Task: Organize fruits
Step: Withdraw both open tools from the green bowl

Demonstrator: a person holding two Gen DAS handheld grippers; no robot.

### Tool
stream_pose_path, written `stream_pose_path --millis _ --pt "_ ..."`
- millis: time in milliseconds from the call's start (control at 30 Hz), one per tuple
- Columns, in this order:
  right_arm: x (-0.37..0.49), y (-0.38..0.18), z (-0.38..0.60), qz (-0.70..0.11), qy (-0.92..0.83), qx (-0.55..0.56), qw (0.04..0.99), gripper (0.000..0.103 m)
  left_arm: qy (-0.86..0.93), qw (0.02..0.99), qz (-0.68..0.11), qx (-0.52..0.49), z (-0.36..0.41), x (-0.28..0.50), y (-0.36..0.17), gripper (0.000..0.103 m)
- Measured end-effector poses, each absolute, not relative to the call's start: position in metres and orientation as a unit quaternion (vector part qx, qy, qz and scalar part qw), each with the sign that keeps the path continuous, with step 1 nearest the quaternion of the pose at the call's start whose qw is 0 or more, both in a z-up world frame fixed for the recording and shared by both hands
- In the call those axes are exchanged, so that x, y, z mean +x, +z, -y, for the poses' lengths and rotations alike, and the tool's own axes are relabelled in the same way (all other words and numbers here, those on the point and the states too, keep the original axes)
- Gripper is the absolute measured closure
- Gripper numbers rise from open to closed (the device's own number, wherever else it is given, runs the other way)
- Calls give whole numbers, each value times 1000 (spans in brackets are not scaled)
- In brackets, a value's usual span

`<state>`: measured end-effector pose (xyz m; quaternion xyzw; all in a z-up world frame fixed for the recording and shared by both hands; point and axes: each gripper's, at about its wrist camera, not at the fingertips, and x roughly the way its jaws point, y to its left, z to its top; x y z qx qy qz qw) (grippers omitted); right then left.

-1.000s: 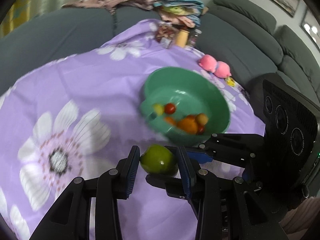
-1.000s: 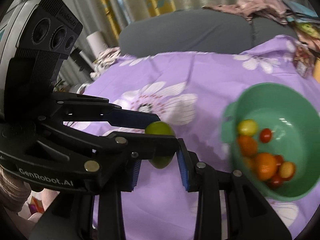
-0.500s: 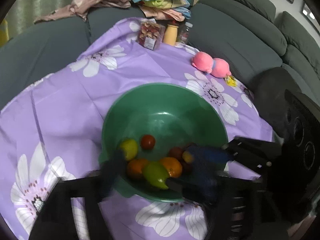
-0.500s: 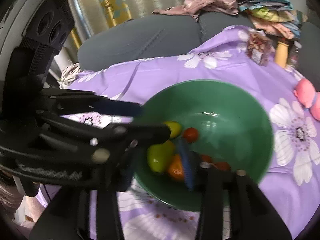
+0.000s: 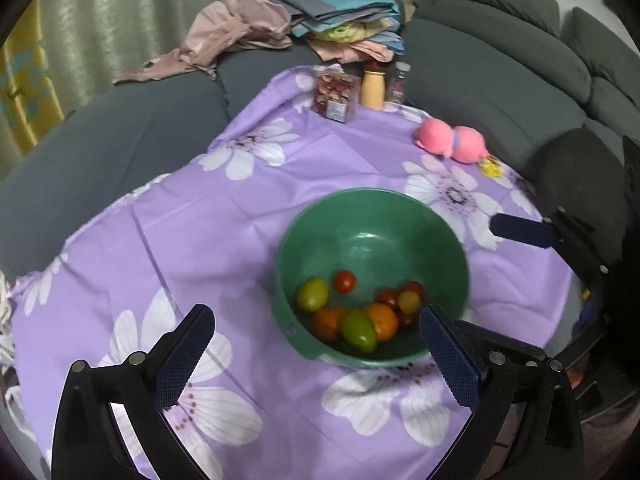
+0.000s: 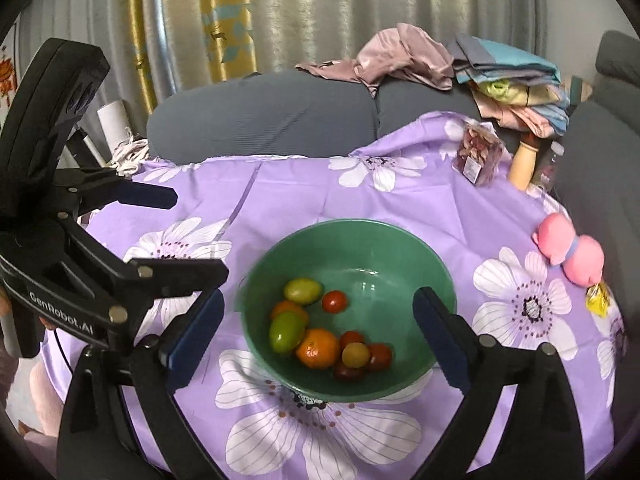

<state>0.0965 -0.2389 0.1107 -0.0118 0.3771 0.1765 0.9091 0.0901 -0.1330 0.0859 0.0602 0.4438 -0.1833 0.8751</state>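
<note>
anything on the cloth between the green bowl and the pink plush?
Nothing: only bare purple flowered cloth lies between green plastic bowl and pink plush toy, per right wrist view.

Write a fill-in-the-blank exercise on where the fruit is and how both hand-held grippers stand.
1. All the fruit lies in the green ____.
2. The green fruit leans against an ____ one.
3. The jaws of the left hand-held gripper and the right hand-held gripper have just been opening and hold ____.
4. The pink toy lies ____ the bowl.

Missing: bowl; orange; nothing; outside
</note>
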Motion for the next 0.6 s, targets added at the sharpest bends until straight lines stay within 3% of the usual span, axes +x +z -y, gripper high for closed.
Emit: stream_pose_path --millis 600 --pt "82 125 251 -369 175 -4 913 6 -157 894 -413 73 142 85 98 1"
